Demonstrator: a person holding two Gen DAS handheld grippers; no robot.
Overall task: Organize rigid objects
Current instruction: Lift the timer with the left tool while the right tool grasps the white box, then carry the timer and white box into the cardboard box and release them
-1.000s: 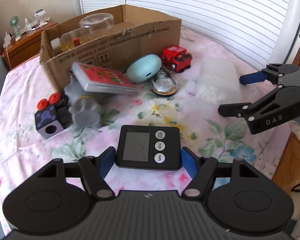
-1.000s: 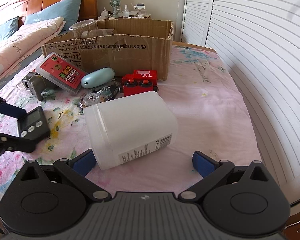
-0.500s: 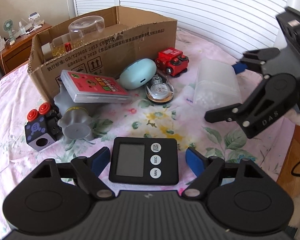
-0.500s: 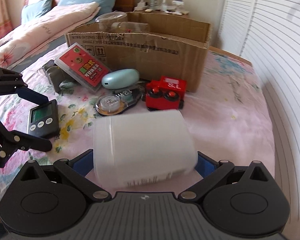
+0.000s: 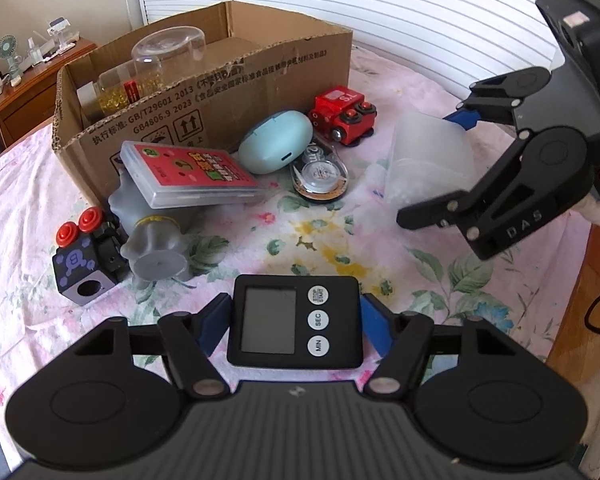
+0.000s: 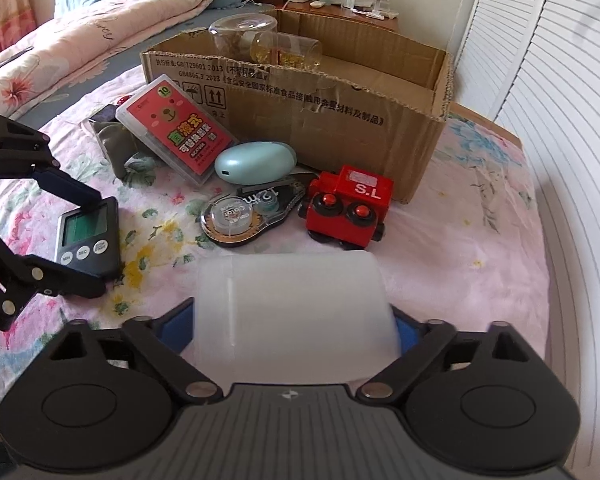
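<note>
Timer (image 5: 294, 322) sits between your left gripper (image 5: 294, 326) fingers, blue pads touching both its side edges – closed on it, jaws have just been closing. It lies flat on the floral bed sheet (image 5: 260, 240), screen up, buttons to the right of the screen.

Right gripper (image 6: 292, 324) straddles the translucent white container (image 6: 296, 304), which lies on its side on the bed; fingers have just been closing and the pads press both its flanks in your right wrist view. From your left wrist view the same container (image 5: 428, 156) shows between the two black fingers.

Cardboard box (image 5: 204, 92) stands open at the back with a clear jar (image 5: 168, 52) and other clear containers inside. Just in front of it: red card case (image 5: 188, 172) leaning on a grey plastic piece (image 5: 156, 248), pale blue oval case (image 5: 276, 142), correction tape dispenser (image 5: 320, 176), red toy vehicle (image 5: 342, 114). Black cube with red buttons (image 5: 82, 256) lies left of the grey piece, touching it.
</note>
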